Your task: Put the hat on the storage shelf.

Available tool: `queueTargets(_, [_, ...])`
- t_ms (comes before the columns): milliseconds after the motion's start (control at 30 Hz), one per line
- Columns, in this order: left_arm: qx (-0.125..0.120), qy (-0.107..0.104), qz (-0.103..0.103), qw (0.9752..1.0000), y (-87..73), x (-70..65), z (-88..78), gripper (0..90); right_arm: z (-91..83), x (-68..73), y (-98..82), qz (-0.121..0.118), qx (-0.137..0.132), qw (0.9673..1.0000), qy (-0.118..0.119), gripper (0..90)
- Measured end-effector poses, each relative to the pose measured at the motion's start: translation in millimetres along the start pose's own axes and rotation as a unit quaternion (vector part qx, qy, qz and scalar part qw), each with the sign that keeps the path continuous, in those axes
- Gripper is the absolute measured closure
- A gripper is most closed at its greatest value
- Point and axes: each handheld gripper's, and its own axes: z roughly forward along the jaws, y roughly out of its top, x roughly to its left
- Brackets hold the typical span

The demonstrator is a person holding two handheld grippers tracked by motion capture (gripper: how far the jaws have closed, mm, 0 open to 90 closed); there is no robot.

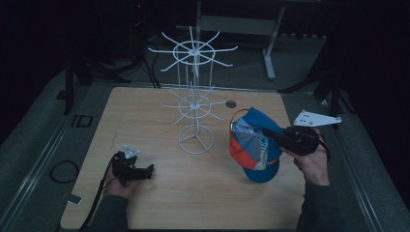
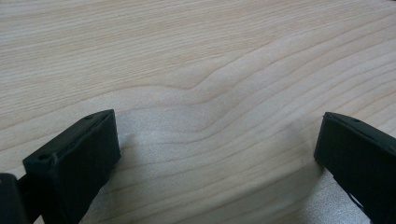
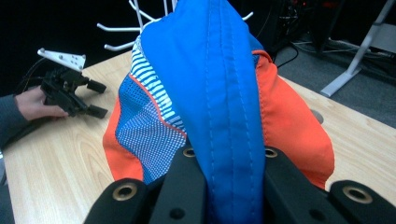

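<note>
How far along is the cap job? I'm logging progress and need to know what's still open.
Done: the right gripper is shut on the blue and orange fabric cap, held off the wooden table. In hand: the cap hangs beside the white wire rack, apart from it. Left: probably hanging it on a prong; none carries anything. The left gripper rests open on the table.

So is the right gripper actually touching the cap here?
Touching. In the right gripper view the right gripper has its black fingers pinched on the blue panel of the cap, with no gap showing on either side.
</note>
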Motion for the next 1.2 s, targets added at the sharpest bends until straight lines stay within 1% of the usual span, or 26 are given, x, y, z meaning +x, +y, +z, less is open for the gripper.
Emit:
queueTargets(200, [0.000, 0.000, 0.000, 1.0000, 0.0, 0.0, 0.0, 0.2, -1.1, -1.8, 8.0, 0.002, -0.013, 0.9999, -0.003, 87.9])
queueTargets(300, [0.001, 0.000, 0.000, 1.0000, 0.1, 0.1, -0.2, 0.2, -2.2, -2.8, 12.1, 0.003, -0.017, 0.9999, 0.000, 87.8])
queueTargets(667, [0.001, 0.000, 0.000, 1.0000, 0.0, 0.1, -0.1, 0.2, -4.6, -4.6, 19.2, 0.009, -0.022, 0.9997, 0.003, 87.8])
queueTargets(767, [0.001, 0.000, 0.000, 1.0000, 0.1, 0.1, -0.1, 0.2, -6.3, -5.0, 21.3, 0.011, -0.027, 0.9996, 0.005, 87.8])
queueTargets(1200, [0.001, 0.000, 0.000, 1.0000, 0.2, 0.0, -0.1, 0.2, -11.4, -5.8, 34.5, 0.007, -0.035, 0.9993, 0.010, 87.8])
